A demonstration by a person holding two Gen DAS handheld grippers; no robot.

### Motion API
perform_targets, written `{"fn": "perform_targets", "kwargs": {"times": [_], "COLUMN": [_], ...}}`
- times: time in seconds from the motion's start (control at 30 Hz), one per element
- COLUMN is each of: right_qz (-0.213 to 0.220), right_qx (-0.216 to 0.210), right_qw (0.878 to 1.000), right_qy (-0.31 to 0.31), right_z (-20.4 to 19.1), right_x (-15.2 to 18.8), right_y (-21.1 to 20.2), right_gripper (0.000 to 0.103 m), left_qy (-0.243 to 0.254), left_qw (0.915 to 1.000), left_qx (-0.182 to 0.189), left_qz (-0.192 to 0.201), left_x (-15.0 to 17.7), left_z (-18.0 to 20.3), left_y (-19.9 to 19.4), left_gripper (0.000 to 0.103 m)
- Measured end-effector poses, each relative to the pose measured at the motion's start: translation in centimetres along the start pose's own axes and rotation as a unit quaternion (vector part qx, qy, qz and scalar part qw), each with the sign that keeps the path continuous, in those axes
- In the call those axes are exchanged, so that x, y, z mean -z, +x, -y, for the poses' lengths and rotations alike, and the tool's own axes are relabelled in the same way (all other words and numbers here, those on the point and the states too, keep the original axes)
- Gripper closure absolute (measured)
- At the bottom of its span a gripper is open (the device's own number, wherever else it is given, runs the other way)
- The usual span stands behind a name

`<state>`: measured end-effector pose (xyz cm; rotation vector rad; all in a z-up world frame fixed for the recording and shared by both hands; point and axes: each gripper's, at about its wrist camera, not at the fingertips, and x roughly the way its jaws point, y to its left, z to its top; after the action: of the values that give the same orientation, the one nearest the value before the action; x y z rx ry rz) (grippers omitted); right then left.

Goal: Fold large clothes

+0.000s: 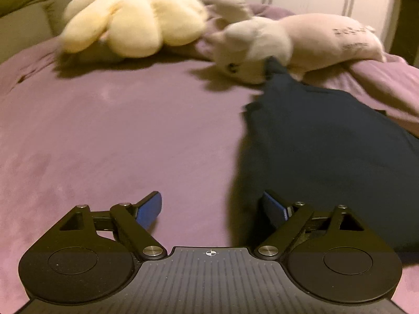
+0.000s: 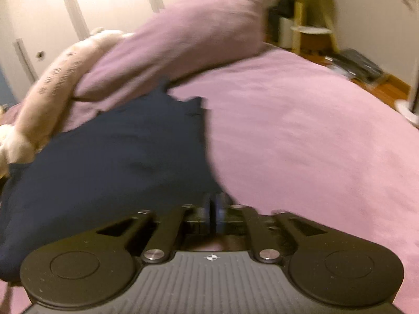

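Garment: a dark navy garment (image 1: 327, 141) lies spread on the purple bed cover (image 1: 117, 130); what kind of clothing it is cannot be told from these views.

Garment's reach: in the left wrist view it runs from beside that gripper's right finger up and away to a narrow end that touches the pale plush toy (image 1: 262, 47). In the right wrist view the same garment (image 2: 110, 157) fills the left half of the frame, its far edge against the purple pillow (image 2: 188, 34).

Long axis: it appears to run away from both grippers toward the toys, leaning slightly to the right in the left view.

Left gripper (image 1: 212, 209): fingers spread wide with nothing between them, hovering over bare cover; the garment's near edge lies just to its right.

Right gripper (image 2: 213, 209): blue pads drawn nearly together at the garment's near right edge. It looks clenched on that edge, though motion blur keeps the pinched cloth itself from showing clearly.

Nearer hand: the right one is already at the cloth; the left is close but apart.

Key relation: the left gripper needs to shift rightward to reach the free near edge, judging from how the cloth lies.

Bystanders: a yellow flower cushion (image 1: 131, 21) sits far left, well apart from the garment.
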<state>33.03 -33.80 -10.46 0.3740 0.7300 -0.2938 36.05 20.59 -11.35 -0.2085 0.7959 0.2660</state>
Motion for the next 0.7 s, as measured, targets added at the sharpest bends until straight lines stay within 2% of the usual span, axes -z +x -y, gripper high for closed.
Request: {"fn": "perform_targets", "kwargs": {"times": [0.03, 0.07, 0.1, 0.13, 0.17, 0.2, 0.27, 0.3, 0.33, 0.37, 0.47, 0.53, 0.63, 0.7], "right_qz": [-0.003, -0.009, -0.02, -0.029, -0.037, -0.046, -0.054, -0.053, -0.05, -0.048, -0.061, -0.068, -0.064, -0.064], "right_qx": [0.009, 0.004, -0.017, -0.046, -0.077, -0.113, -0.164, -0.185, -0.201, -0.211, -0.229, -0.225, -0.225, -0.217], "right_qw": [1.0, 0.999, 0.997, 0.993, 0.986, 0.974, 0.953, 0.943, 0.935, 0.93, 0.91, 0.902, 0.904, 0.909], "right_qy": [0.013, 0.035, 0.067, 0.104, 0.145, 0.191, 0.249, 0.27, 0.286, 0.298, 0.341, 0.362, 0.357, 0.35], "right_z": [1.0, 2.1, 3.3, 4.5, 5.7, 6.8, 7.8, 8.0, 8.0, 7.8, 7.4, 7.0, 5.6, 4.8], "right_x": [0.2, 0.5, 0.7, 1.0, 1.4, 1.8, 2.3, 2.4, 2.5, 2.5, 2.4, 2.2, 1.2, 0.6], "right_y": [-0.3, -0.5, -0.6, -0.7, -0.6, -0.5, 0.1, 0.4, 0.7, 1.1, 3.5, 4.8, 6.0, 6.8], "right_gripper": [0.048, 0.048, 0.048, 0.048, 0.048, 0.048, 0.044, 0.041, 0.034, 0.029, 0.027, 0.027, 0.028, 0.042], "left_qy": [0.005, 0.003, -0.012, -0.033, -0.068, -0.104, -0.17, -0.191, -0.205, -0.207, -0.199, -0.196, -0.204, -0.222], "left_qw": [0.9998, 0.9994, 0.9994, 0.9992, 0.9967, 0.9912, 0.9718, 0.9631, 0.9552, 0.9525, 0.954, 0.955, 0.9563, 0.9532], "left_qx": [-0.019, -0.032, -0.027, -0.002, 0.037, 0.077, 0.156, 0.181, 0.202, 0.211, 0.201, 0.194, 0.18, 0.177], "left_qz": [-0.008, -0.013, -0.017, -0.02, -0.024, -0.029, -0.049, -0.059, -0.067, -0.072, -0.099, -0.11, -0.107, -0.104], "left_x": [0.2, 0.4, 0.6, 0.8, 1.0, 1.2, 1.3, 1.3, 1.3, 1.2, 1.1, 0.9, 0.7, 0.6], "left_z": [-0.7, -1.4, -2.3, -3.1, -3.9, -4.5, -5.0, -4.8, -4.4, -3.8, -1.8, -0.5, 0.6, 0.7], "left_y": [-0.3, -0.5, -0.7, -1.0, -1.3, -1.5, -1.4, -1.1, -0.6, -0.1, 1.7, 2.7, 3.9, 4.7], "left_gripper": [0.017, 0.019, 0.019, 0.019, 0.019, 0.018, 0.016, 0.016, 0.016, 0.015, 0.016, 0.016, 0.016, 0.017]}}
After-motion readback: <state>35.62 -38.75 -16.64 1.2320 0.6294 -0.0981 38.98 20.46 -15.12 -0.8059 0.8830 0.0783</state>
